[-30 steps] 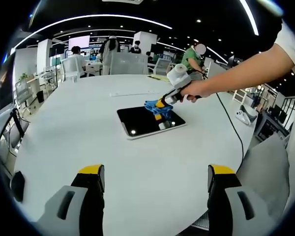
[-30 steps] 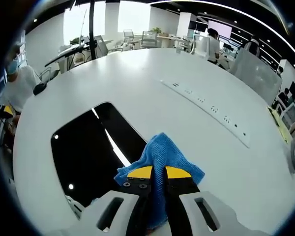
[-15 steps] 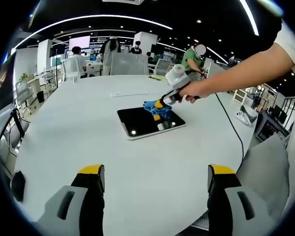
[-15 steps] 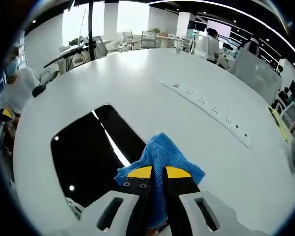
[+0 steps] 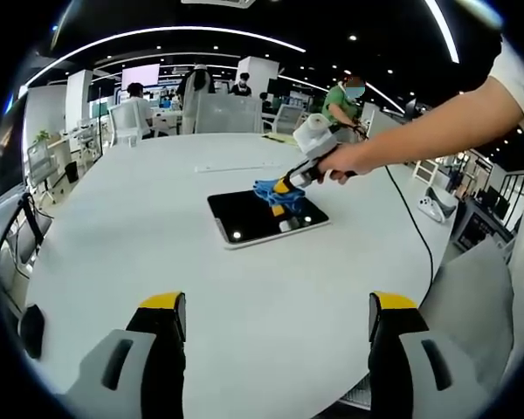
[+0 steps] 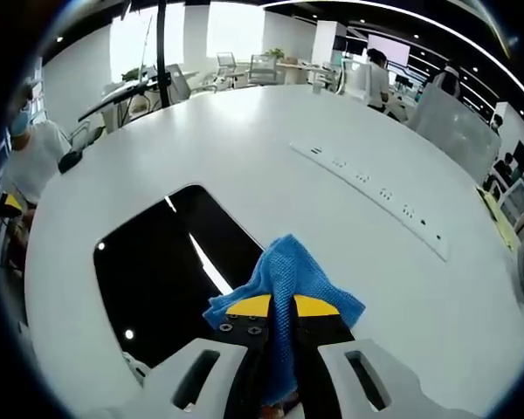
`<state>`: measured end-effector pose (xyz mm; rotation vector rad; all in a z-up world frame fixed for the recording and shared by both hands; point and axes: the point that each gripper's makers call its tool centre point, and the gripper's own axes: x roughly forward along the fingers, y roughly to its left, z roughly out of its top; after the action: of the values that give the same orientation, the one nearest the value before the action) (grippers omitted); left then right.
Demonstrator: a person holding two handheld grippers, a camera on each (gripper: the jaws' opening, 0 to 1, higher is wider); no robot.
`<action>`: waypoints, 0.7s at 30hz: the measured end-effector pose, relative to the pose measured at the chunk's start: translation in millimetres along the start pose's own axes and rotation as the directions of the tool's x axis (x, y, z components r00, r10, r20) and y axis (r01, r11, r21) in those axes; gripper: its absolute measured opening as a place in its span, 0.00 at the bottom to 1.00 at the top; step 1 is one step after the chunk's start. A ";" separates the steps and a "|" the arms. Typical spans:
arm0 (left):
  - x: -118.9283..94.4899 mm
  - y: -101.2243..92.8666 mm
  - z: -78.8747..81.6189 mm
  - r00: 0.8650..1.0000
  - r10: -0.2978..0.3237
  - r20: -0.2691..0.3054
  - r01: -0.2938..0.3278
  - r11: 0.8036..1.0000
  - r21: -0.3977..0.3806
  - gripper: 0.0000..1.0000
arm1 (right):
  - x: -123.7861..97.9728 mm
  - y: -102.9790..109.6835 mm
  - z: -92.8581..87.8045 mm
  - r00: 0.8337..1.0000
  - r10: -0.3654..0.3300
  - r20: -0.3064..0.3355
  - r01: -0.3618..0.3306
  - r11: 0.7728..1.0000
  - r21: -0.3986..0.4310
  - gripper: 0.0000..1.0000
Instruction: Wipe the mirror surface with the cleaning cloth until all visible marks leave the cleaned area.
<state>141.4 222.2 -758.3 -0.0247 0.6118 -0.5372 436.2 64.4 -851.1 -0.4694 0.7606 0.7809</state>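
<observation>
cloth (image 6: 284, 271) pinched in right hand-held gripper (image 6: 282, 307) on mirror (image 6: 157, 279) edge; left hand-held gripper (image 5: 275, 316) spread, well apart

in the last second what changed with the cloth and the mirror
Very little. The right tongs stay shut on the blue cloth, which has edged slightly along the far edge of the mirror. The left tongs stay open above the white table; the mirror hasn't moved.

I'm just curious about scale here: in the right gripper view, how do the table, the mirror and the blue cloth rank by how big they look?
1. White table
2. Mirror
3. Blue cloth, though nearness to the camera enlarges it
</observation>
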 end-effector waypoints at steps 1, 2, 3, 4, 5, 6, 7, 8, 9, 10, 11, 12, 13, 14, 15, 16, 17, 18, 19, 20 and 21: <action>0.1 -0.3 0.2 1.000 -0.001 0.000 0.001 1.000 0.000 0.87 | -0.1 0.9 -0.1 1.000 0.001 0.001 -0.001 1.000 0.001 0.03; 0.2 -0.4 0.3 1.000 -0.001 0.001 0.001 1.000 0.000 0.87 | -0.4 1.5 -0.3 1.000 0.002 0.001 -0.002 1.000 -0.002 0.03; 0.3 -1.0 0.7 1.000 -0.001 0.001 0.001 1.000 0.000 0.87 | -1.1 2.9 -0.8 1.000 0.003 0.000 -0.003 1.000 0.000 0.03; 0.4 -1.4 1.0 1.000 -0.001 0.003 0.001 1.000 0.000 0.87 | -1.2 3.4 -1.1 1.000 0.004 -0.001 -0.004 1.000 0.000 0.03; 0.8 -2.1 0.9 1.000 -0.004 0.002 0.004 1.000 0.000 0.87 | -0.7 3.3 -1.4 1.000 0.006 -0.001 -0.006 1.000 -0.002 0.03; 1.0 -2.4 0.7 1.000 -0.004 0.001 0.004 1.000 0.000 0.87 | -1.3 4.1 -1.8 1.000 0.006 -0.001 -0.006 1.000 -0.001 0.03; 1.5 -3.0 0.6 1.000 -0.006 0.000 0.006 1.000 0.003 0.87 | -2.6 5.6 -2.3 1.000 0.007 -0.001 -0.007 1.000 0.001 0.03; 1.7 -3.3 0.7 1.000 -0.007 0.000 0.007 1.000 0.004 0.87 | -3.5 7.0 -3.0 1.000 0.008 0.000 -0.008 1.000 -0.001 0.03; 2.1 -3.4 0.6 1.000 -0.009 0.000 0.009 1.000 0.002 0.87 | -3.9 7.3 -3.4 1.000 0.009 0.000 -0.009 1.000 -0.003 0.03; 2.3 -3.3 0.4 1.000 -0.009 -0.001 0.009 1.000 0.003 0.87 | -4.1 7.5 -3.6 1.000 0.009 0.001 -0.009 1.000 -0.001 0.03; 2.3 -3.2 0.6 1.000 -0.008 -0.001 0.008 1.000 0.004 0.87 | -4.6 8.1 -4.0 1.000 0.010 0.002 -0.010 1.000 0.002 0.03; 2.3 -3.4 1.1 1.000 -0.008 0.000 0.008 1.000 0.006 0.87 | -4.7 8.3 -4.2 1.000 0.010 0.002 -0.010 1.000 0.001 0.03; 2.3 -3.6 1.6 1.000 -0.009 0.001 0.009 1.000 0.003 0.87 | -4.9 9.3 -4.3 1.000 0.010 0.004 -0.010 1.000 0.001 0.03; 2.3 -3.6 1.6 1.000 -0.010 0.000 0.010 1.000 0.005 0.87 | -5.0 9.9 -4.6 1.000 0.012 0.004 -0.012 1.000 0.004 0.03; 2.4 -3.5 1.5 1.000 -0.010 -0.002 0.010 1.000 0.007 0.87 | -5.0 10.3 -5.0 1.000 0.012 0.004 -0.012 1.000 0.001 0.03; 2.5 -3.5 1.4 1.000 -0.010 -0.003 0.010 1.000 0.007 0.87 | -5.2 10.7 -5.4 1.000 0.012 0.005 -0.012 1.000 0.001 0.03; 2.6 -3.7 1.6 1.000 -0.011 -0.003 0.011 1.000 0.007 0.87 | -6.0 12.1 -5.9 1.000 0.013 0.007 -0.013 1.000 0.001 0.03; 2.6 -3.8 1.8 1.000 -0.011 -0.003 0.011 1.000 0.008 0.87 | -6.6 12.9 -6.4 1.000 0.014 0.009 -0.014 1.000 0.003 0.03; 2.8 -3.6 2.0 1.000 -0.012 -0.002 0.012 1.000 0.010 0.87 | -6.5 13.4 -6.5 1.000 0.016 0.012 -0.016 1.000 0.004 0.03; 2.9 -3.5 2.0 1.000 -0.012 -0.002 0.012 1.000 0.009 0.87 | -6.7 13.8 -6.7 1.000 0.016 0.013 -0.016 1.000 0.004 0.03; 3.3 -3.6 2.1 1.000 -0.013 -0.002 0.013 1.000 0.008 0.87 | -6.6 13.0 -6.8 1.000 0.017 0.014 -0.017 1.000 0.005 0.03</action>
<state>143.2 217.2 -757.7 -0.0203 0.6120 -0.5525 420.2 65.3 -851.8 -0.4531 0.7541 0.7974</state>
